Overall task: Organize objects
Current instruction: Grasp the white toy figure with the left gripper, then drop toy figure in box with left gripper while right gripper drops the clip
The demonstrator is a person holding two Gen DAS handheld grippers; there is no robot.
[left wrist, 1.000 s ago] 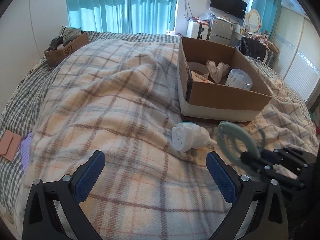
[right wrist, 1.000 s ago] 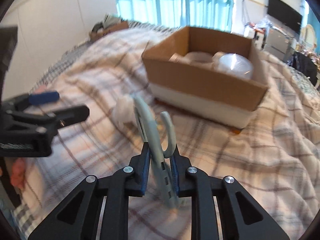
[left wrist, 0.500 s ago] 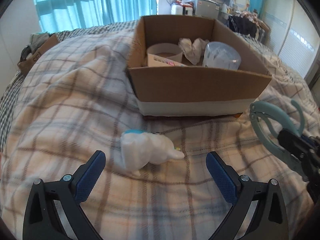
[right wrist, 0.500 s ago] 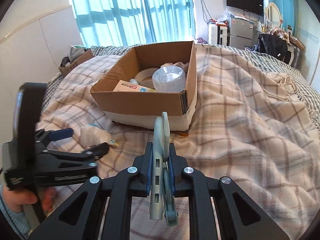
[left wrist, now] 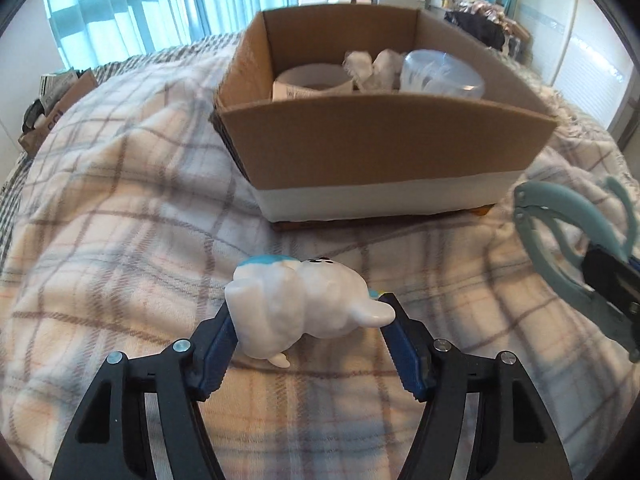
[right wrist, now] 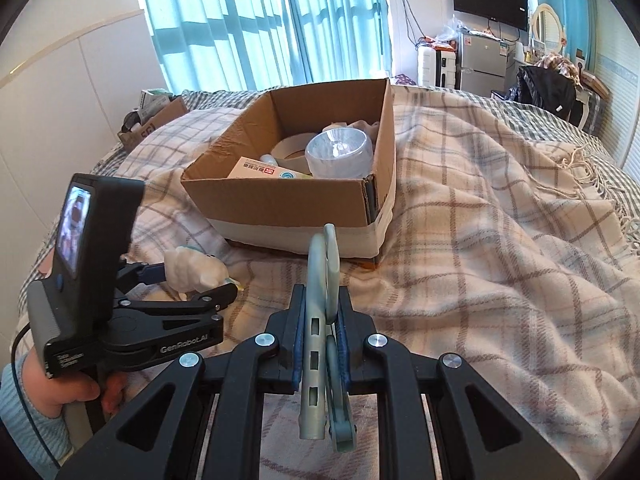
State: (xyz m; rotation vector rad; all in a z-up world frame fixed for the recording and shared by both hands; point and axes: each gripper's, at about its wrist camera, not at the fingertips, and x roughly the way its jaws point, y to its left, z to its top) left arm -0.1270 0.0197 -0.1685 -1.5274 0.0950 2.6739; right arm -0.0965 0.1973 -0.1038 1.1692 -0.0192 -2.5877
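Left gripper (left wrist: pixel 310 322): we find its jaws, wide apart a moment ago, now closed around the white toy (left wrist: pixel 304 308) on the blanket (left wrist: pixel 120 240); pickup under way.
Cardboard box (left wrist: pixel 380 148): directly ahead, partly filled.
Right gripper (right wrist: pixel 320 338): we note it still clamps the teal clip (right wrist: pixel 322 292), short of the box.

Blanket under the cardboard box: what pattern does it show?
Cream plaid blanket with grey-brown lines; right wrist view.

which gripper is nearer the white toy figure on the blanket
Left. The left gripper has its fingers on both sides of the white toy figure; the right gripper is off to its right, holding a teal clip.
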